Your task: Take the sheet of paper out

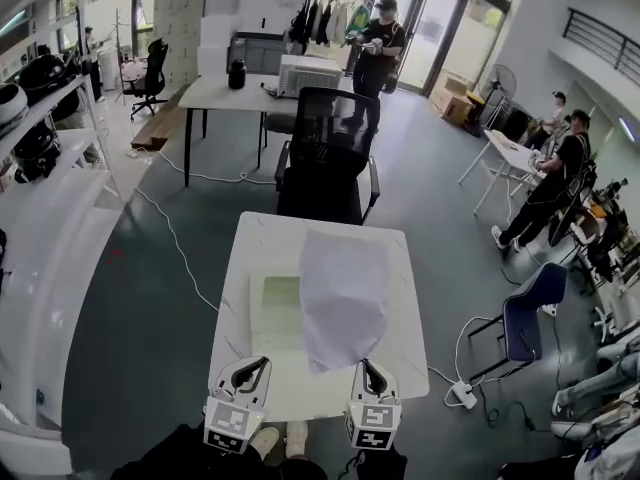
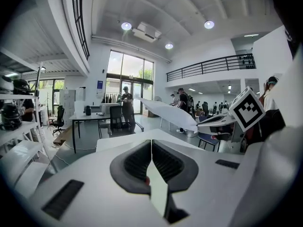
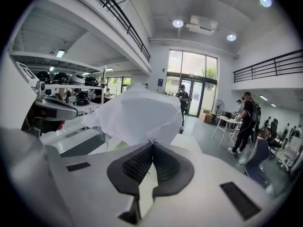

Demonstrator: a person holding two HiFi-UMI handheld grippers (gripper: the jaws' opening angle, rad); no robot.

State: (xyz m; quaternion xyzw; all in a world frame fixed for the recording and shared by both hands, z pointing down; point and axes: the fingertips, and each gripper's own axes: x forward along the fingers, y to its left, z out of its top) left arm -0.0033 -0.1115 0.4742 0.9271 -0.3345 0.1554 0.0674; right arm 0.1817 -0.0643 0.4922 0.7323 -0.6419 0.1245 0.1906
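Clearly closed: right gripper (image 3: pixel 152 142) fingers (image 3: pixel 139 163) pinch near edge of white sheet of paper (image 3: pixel 135 115). Sheet billows up and forward from fingertips, slightly crumpled, held clear above white rectangular table (image 1: pixel 250 243). In head view sheet (image 1: pixel 343 293) stretches away from right gripper (image 1: pixel 368 368) over table's right half. Left gripper (image 2: pixel 151 141) fingers (image 2: pixel 137 162) pressed together, nothing visible between them, apart from sheet. Pale green flat sleeve (image 1: pixel 275 313) lies on table just left of sheet, ahead of left gripper (image 1: pixel 255 368). Black office chair (image 1: pixel 325 158) beyond table's far edge.
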